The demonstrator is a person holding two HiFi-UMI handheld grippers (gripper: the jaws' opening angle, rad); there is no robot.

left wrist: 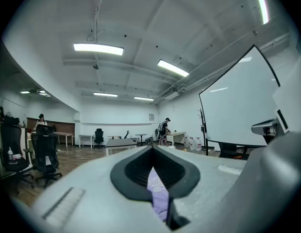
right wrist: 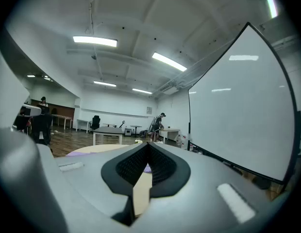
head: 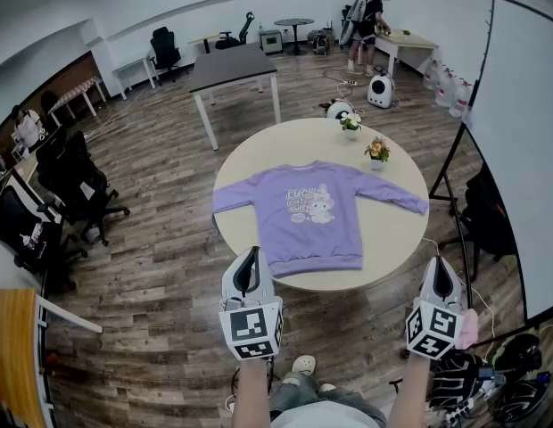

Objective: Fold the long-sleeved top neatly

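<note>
Wood-plank flooring surrounds a round table (head: 250,154) at frame centre, where the purple long-sleeved top (head: 317,212) lies spread flat, front up, sleeves out to both sides and hem at the near rim. An orange-flowered pot plant (head: 377,152) and a white-flowered pot plant (head: 350,125) stand on the tabletop just above its right-hand sleeve, and a whiteboard (head: 526,132) stands close at the right. At the bottom of the frame, short of the table, the left gripper (head: 251,255) and right gripper (head: 438,266) hover, each with jaws together on nothing.
</note>
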